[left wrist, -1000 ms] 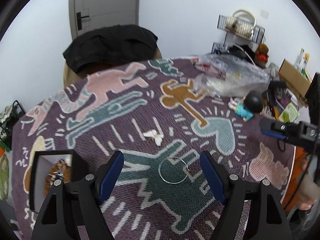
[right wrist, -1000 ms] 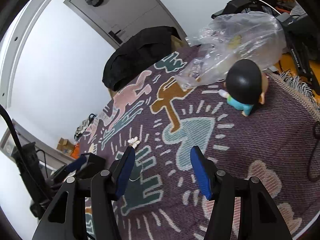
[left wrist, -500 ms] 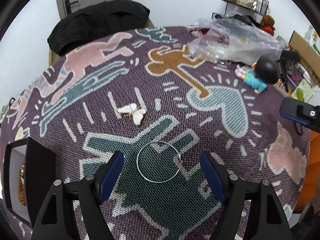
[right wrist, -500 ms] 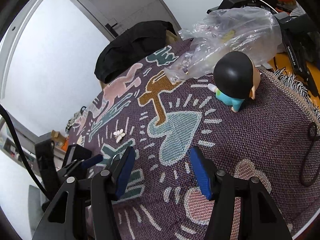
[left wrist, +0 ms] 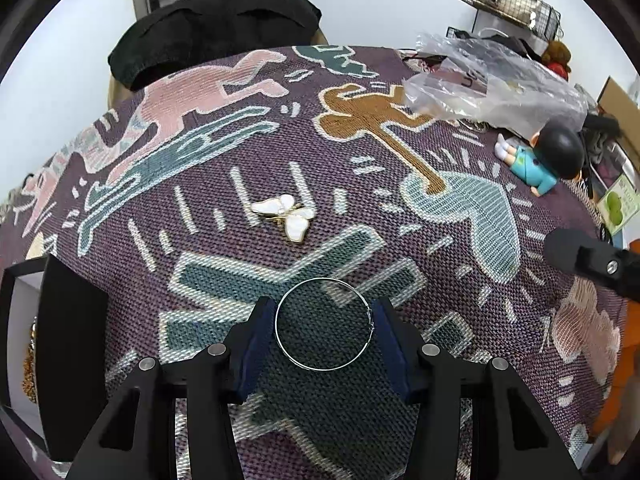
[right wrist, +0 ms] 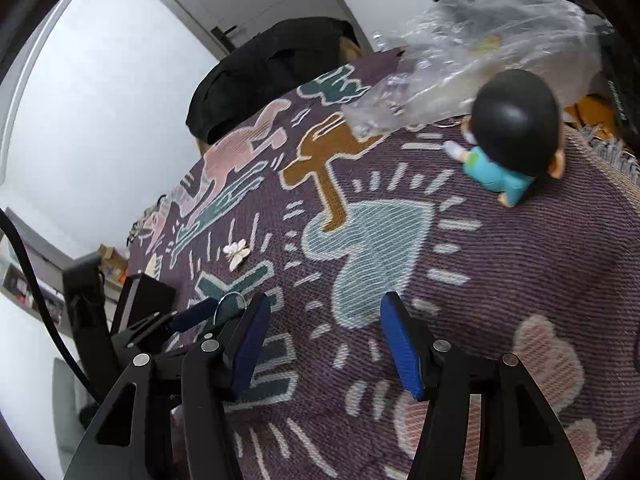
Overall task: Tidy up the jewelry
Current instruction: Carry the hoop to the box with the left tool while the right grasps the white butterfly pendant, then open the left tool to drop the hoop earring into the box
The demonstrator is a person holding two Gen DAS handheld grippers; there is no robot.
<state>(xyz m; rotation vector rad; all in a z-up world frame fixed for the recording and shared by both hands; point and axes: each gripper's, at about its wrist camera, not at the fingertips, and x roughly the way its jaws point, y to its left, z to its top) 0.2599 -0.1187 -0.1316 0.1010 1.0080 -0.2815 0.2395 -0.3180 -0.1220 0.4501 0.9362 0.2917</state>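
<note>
Hoop bracelet (left wrist: pixel 325 323), thin silver wire, one piece, lying flat on the woven patterned cloth (left wrist: pixel 460 320) over a dark green figure; by appearance very light, springy rather than rigid, and likely to bend out of round or skate sideways if squeezed hard across its width. A small clasp or twist of wire shows on its right edge, a probable weak point best kept clear of the pads. Suggested hold: across the diameter with gentle pressure, or on one arc of the wire once lifted clear of the weave. Left gripper (left wrist: pixel 325 334): jaws have just been closing and now bracket the hoop, left pad touching or just beside the left arc, right pad at the clasp side; whether they press firmly enough to hold cannot be told, and the hoop seems to rest on the cloth, so the grip is judged not yet made. Right gripper (right wrist: pixel 320 340): jaws parted, nothing between them, hovering over the cloth near the pale blue heart, well apart from the hoop. Butterfly brooch (left wrist: pixel 286 216), white and gold, lies beyond the hoop, untouched. Black jewelry box (left wrist: pixel 56 320), open, stands at the left edge, near the left gripper; presumed destination.
</note>
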